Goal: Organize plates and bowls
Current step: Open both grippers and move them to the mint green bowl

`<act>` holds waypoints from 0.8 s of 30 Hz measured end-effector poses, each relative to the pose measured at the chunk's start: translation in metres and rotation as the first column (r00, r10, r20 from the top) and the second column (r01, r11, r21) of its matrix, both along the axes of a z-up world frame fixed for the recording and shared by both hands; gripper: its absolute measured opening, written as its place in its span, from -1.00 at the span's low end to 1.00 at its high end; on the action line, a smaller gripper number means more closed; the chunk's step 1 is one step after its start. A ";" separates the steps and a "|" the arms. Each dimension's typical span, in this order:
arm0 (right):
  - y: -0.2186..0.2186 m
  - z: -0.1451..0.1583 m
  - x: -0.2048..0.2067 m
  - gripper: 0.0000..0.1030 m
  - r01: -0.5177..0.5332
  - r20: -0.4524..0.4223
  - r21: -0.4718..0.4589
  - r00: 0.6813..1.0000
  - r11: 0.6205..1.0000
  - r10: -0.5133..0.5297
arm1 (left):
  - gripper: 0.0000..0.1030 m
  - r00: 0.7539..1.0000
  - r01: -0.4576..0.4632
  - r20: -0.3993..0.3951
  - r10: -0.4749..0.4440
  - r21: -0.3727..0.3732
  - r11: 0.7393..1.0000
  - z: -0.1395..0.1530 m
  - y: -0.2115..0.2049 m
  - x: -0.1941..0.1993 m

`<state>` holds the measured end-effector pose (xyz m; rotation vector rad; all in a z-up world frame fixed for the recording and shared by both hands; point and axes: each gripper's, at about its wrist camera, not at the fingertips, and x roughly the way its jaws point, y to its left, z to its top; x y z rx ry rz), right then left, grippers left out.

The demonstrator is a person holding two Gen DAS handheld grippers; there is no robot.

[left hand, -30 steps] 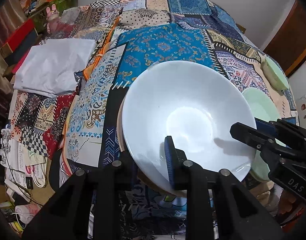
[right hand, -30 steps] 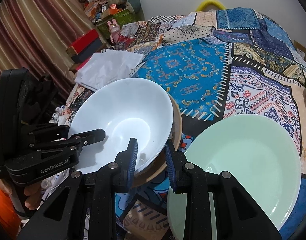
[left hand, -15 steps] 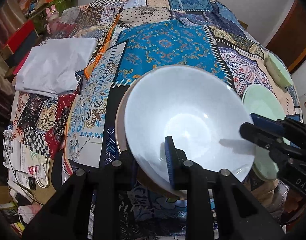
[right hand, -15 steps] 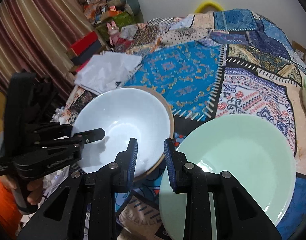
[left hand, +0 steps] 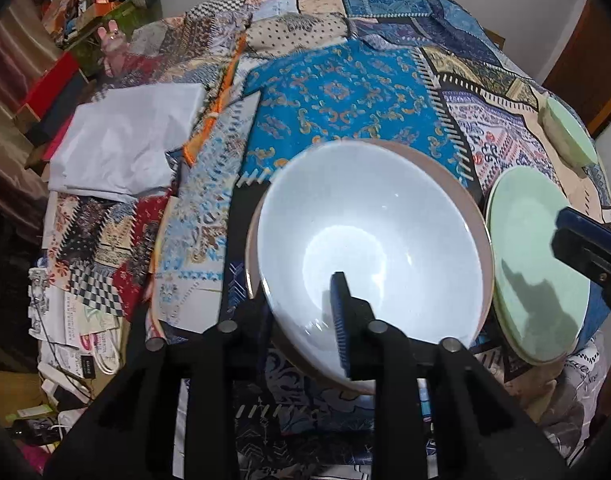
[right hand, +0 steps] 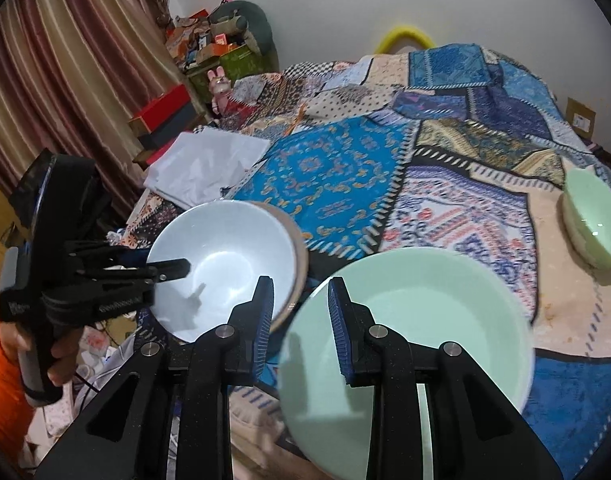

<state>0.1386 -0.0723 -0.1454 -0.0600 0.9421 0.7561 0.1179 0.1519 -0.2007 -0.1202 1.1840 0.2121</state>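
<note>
A white bowl (left hand: pixel 369 240) (right hand: pixel 225 264) sits nested in a tan bowl (left hand: pixel 483 236) on the patchwork cloth. My left gripper (left hand: pixel 301 300) (right hand: pixel 173 272) straddles its near rim, one finger inside and one outside. Its jaws are opening and the pads no longer pinch the wall. To the right lies a pale green plate (right hand: pixel 425 320) (left hand: pixel 537 268). My right gripper (right hand: pixel 301 284) (left hand: pixel 565 232) stands over its near-left rim, jaws opening slightly. The rim lies in the gap, with cloth showing beside the left pad.
A pale green bowl (right hand: pixel 593 216) (left hand: pixel 569 136) rests at the far right of the cloth. Folded white fabric (left hand: pixel 125 148) lies at the left. Boxes and clutter (right hand: pixel 165 112) crowd the curtain side. A hand in an orange sleeve (right hand: pixel 9 380) holds the left gripper.
The white bowl has come down from a tilt and settled into the tan bowl. My right gripper rose and shifted, so the green plate's rim now lies between its fingers.
</note>
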 end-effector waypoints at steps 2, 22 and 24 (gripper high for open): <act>-0.011 0.004 0.001 -0.39 0.017 0.018 0.000 1.000 1.000 -0.017 | -0.24 1.000 -0.006 0.008 0.006 0.006 1.000 0.007 -0.001 0.000; -0.169 0.048 0.041 0.16 0.352 0.168 -0.012 0.923 0.936 -0.345 | 0.41 0.939 0.192 0.287 -0.191 0.027 0.981 0.113 -0.118 0.034; -0.183 0.048 0.048 0.16 0.382 0.170 -0.012 0.911 0.924 -0.375 | 0.41 0.933 0.207 0.300 -0.200 0.011 0.978 0.116 -0.132 0.045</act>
